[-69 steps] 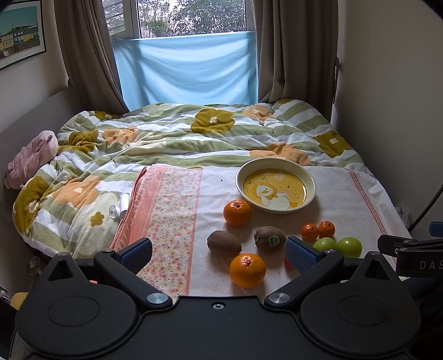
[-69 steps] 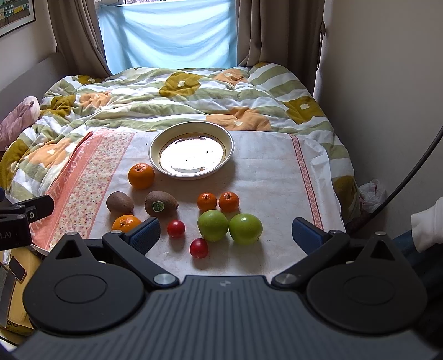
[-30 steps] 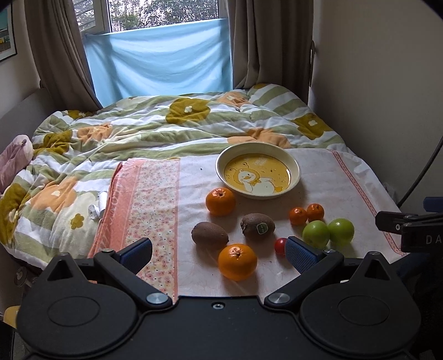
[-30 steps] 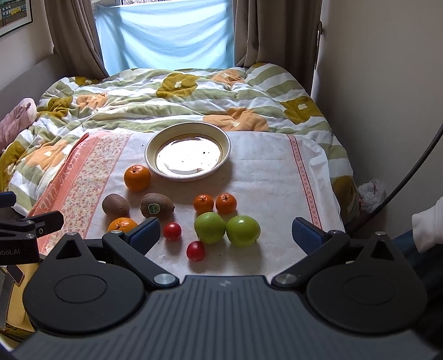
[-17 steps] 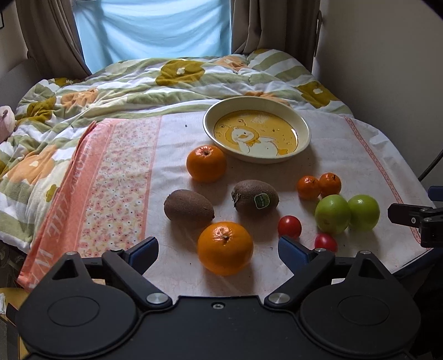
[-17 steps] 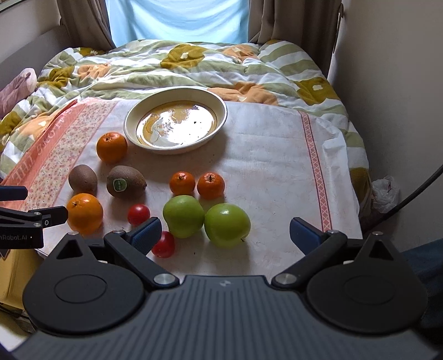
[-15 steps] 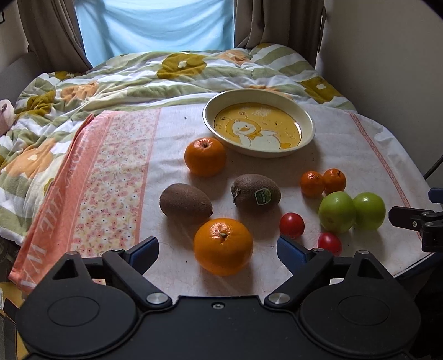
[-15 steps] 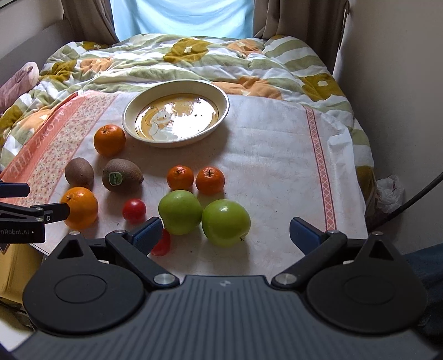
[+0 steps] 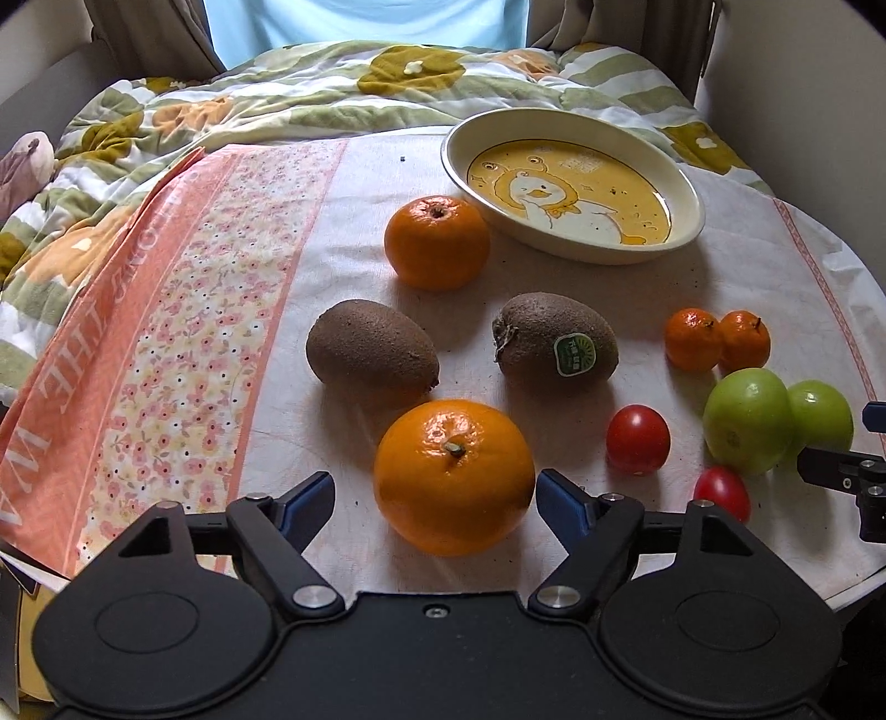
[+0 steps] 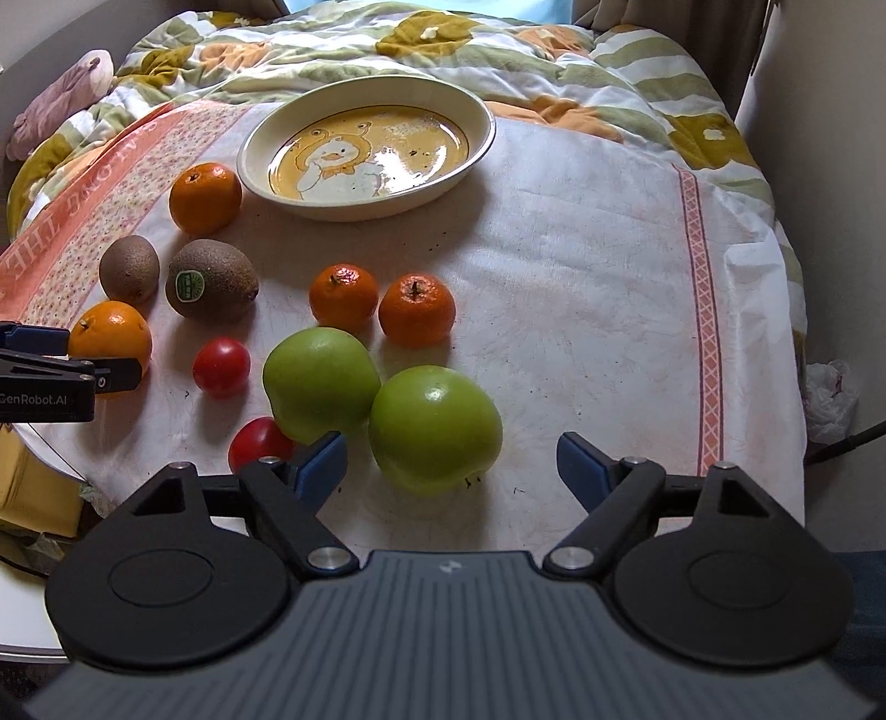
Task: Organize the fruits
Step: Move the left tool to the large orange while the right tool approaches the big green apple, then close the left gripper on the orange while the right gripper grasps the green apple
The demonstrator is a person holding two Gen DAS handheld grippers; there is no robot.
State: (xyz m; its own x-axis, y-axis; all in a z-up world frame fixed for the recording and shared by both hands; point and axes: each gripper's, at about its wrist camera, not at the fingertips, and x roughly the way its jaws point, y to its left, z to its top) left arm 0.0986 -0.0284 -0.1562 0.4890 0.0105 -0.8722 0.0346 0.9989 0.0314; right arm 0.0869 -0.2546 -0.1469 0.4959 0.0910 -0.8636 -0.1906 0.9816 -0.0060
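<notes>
Since a moment ago you have brought both grippers lower and nearer the fruit, so the pieces loom larger in both wrist views. On the far left of the cloth-covered tabletop [image 9: 554,559], your left gripper [image 9: 434,495] has its jaws spread wide with the near orange [image 9: 454,475] sitting between the blue fingertips, neither pad touching it. Just beyond lie the plain kiwi [image 9: 372,353] and the stickered kiwi [image 9: 555,344], with the far orange [image 9: 437,242] behind them beside the duck-print dish [image 9: 576,183]. Moving right, two cherry tomatoes [image 10: 221,366] sit near two small mandarins [image 10: 343,297] that touch each other. Further right, the two green apples [image 10: 321,382] rest against one another, and your right gripper [image 10: 451,462] hangs with jaws wide apart around the nearer, right-hand apple [image 10: 436,427], gripping nothing. The striped duvet [image 10: 387,44] lies behind.
</notes>
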